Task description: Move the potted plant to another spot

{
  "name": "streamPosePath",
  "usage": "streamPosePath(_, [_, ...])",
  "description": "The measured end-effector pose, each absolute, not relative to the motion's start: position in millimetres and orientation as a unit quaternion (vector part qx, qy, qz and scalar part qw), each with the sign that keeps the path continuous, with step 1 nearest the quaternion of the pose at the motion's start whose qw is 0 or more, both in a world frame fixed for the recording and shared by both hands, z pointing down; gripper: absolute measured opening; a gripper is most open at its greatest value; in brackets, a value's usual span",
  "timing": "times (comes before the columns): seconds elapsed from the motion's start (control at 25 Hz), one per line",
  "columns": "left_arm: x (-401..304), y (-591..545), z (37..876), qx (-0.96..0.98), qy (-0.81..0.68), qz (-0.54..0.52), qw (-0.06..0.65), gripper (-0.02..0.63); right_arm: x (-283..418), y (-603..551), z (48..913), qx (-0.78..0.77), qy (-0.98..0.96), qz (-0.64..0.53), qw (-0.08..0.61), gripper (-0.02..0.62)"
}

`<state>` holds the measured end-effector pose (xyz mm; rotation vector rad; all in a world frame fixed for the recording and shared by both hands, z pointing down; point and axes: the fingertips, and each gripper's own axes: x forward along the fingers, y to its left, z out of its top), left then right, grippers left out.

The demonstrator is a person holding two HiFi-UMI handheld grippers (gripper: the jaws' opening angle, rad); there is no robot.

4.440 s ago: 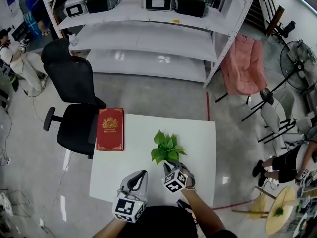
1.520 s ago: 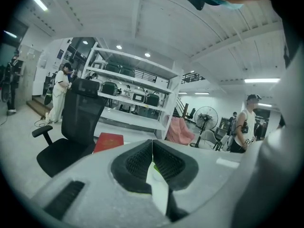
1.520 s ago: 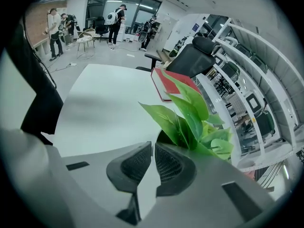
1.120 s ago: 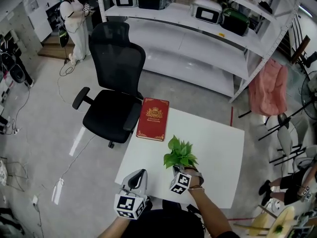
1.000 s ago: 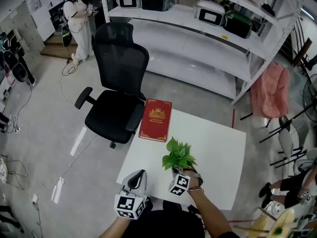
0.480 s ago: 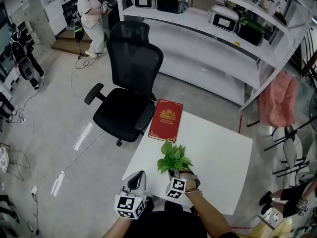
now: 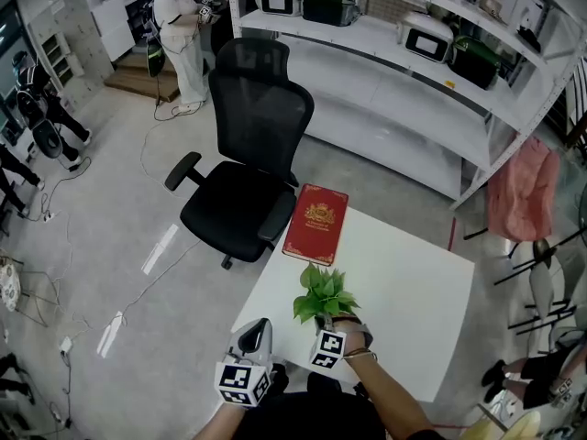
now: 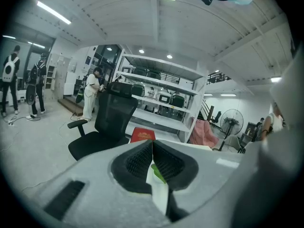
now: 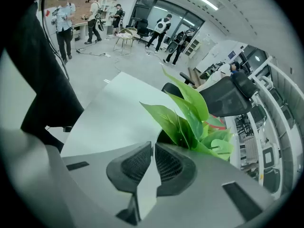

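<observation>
Near table (image 7: 417, 287) front edge, R gripper (image 7: 325, 323) clamps rim of potted plant (image 7: 323, 293), prob. to lift w/o crushing leaves; L gripper (image 7: 258, 328) hangs closed, empty, alongside.

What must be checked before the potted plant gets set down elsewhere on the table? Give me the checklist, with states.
1. Grip: the right gripper has its jaws nearly together at the potted plant rim: ok.
2. Plant upright: ok.
3. Pot lifted off the table: cannot tell.
4. Free room: bare tabletop to the plant's right: ok.
5. Obstacle: the red book lies beyond the leaves, apart from them: ok.
6. Other hand: the left gripper, jaws together and empty, is away from the plant: ok.
</observation>
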<state>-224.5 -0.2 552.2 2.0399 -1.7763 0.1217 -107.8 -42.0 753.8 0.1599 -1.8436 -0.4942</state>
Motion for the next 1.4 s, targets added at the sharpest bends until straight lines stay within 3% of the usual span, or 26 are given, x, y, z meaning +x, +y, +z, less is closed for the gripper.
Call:
streamPosePath(0.84, [-205,-16,554,0.753,-0.619,0.050,0.219,0.017,-109,-42,734,0.106,-0.816,-0.156,0.547,0.020])
streamPosePath(1.4, [-190,-23,548,0.760,-0.612,0.045,0.214,0.017,-87,-53,643,0.254,-0.880,0.010,0.401,0.020])
